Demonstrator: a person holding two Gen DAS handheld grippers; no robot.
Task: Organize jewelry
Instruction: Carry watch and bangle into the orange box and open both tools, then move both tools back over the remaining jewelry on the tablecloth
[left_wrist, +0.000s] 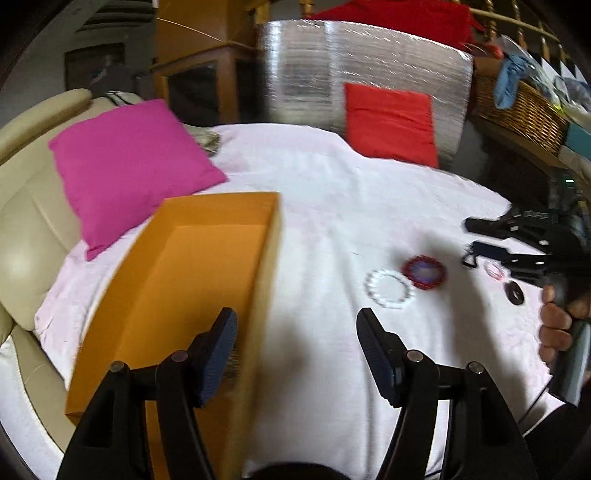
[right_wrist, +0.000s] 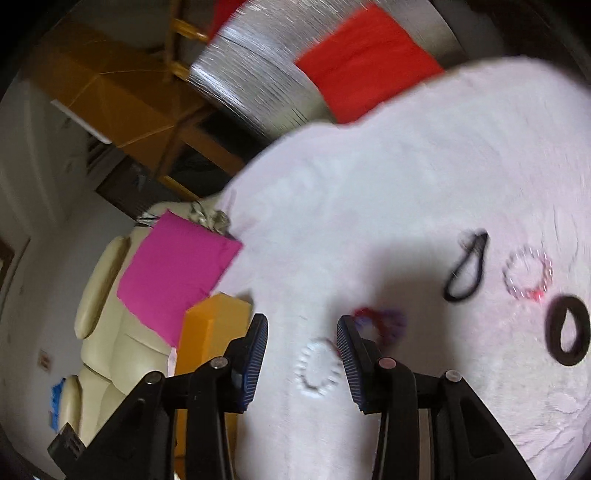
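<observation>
1. One white cloth (left_wrist: 332, 192) spreads under everything I see.
2. My orange box (left_wrist: 207, 266) sits left, empty.
3. Left gripper (left_wrist: 295, 354) fingers gape, holding nothing.
4. Right gripper (right_wrist: 302, 363) fingers part-open, empty, above white bead bracelet (right_wrist: 319, 369); red bracelet (right_wrist: 380, 325) beside it.

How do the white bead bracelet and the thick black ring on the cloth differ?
The white bead bracelet is a thin loop of pale beads; the thick black ring is a dark, solid band. The bracelet lies just ahead of the right gripper, the ring far off to its right. Both lie flat on the white cloth.
</observation>
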